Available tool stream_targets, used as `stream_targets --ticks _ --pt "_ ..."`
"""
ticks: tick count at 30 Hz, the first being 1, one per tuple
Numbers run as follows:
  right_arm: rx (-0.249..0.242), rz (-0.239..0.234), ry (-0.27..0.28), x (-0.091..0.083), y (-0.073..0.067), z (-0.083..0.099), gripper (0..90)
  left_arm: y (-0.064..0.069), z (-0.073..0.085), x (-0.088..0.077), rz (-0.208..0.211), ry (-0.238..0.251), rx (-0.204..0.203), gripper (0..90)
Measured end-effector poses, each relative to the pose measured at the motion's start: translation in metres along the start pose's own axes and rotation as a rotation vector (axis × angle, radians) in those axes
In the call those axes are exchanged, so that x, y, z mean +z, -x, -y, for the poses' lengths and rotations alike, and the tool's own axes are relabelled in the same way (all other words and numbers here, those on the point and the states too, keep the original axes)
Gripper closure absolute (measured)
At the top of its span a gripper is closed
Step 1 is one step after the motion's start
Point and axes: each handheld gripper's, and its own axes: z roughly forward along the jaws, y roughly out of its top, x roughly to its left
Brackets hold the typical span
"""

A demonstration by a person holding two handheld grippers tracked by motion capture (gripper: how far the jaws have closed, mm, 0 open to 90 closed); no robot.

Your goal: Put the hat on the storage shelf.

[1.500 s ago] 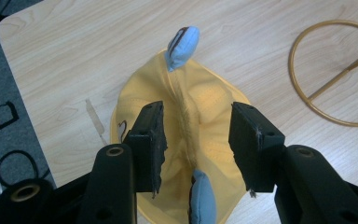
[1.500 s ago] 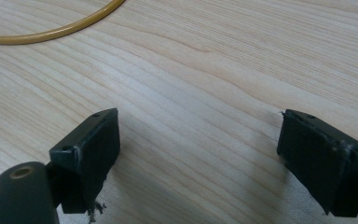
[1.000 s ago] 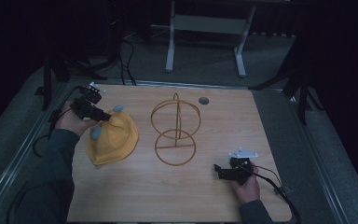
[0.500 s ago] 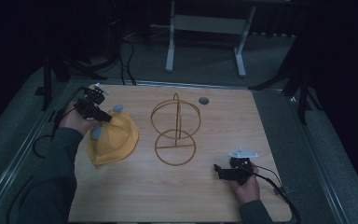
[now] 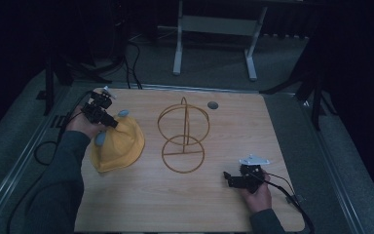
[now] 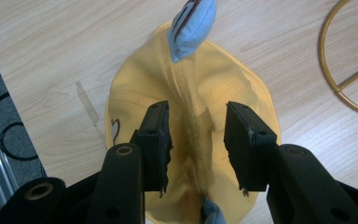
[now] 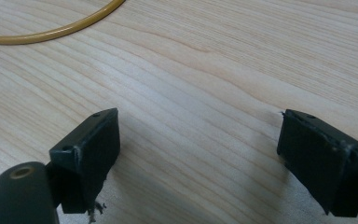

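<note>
Left gripper [image 6: 196, 140] jaws had just narrowed, astride raised fold of yellow hat [image 5: 119, 145], not yet pinching; hat lay left of wire stand [image 5: 182, 136]. Right gripper [image 7: 198, 158] stayed wide open, parked empty near stand's front right.

**Colours on the table**

Yellow fabric hat [image 6: 205, 116] with pale blue ears [image 6: 191, 25] striped in dark brown. Golden-yellow wire stand [image 5: 182, 134]. Light wood-grain tabletop [image 5: 233, 204] with a small grey disc [image 5: 213, 105]. Black jaws on both grippers. Dark grey floor [image 5: 350, 161] around.
</note>
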Motion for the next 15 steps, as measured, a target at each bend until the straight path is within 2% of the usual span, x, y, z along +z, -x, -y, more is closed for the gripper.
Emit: stream_targets --ticks 12,15 --pt "0.000 0.000 0.000 0.000 0.000 0.000 12.9 0.001 -0.001 0.019 0.006 -0.059 -0.002 63.7" --pt "0.001 0.000 0.000 0.000 0.000 0.000 12.9 0.001 -0.001 0.020 -0.003 -0.063 0.003 70.5"
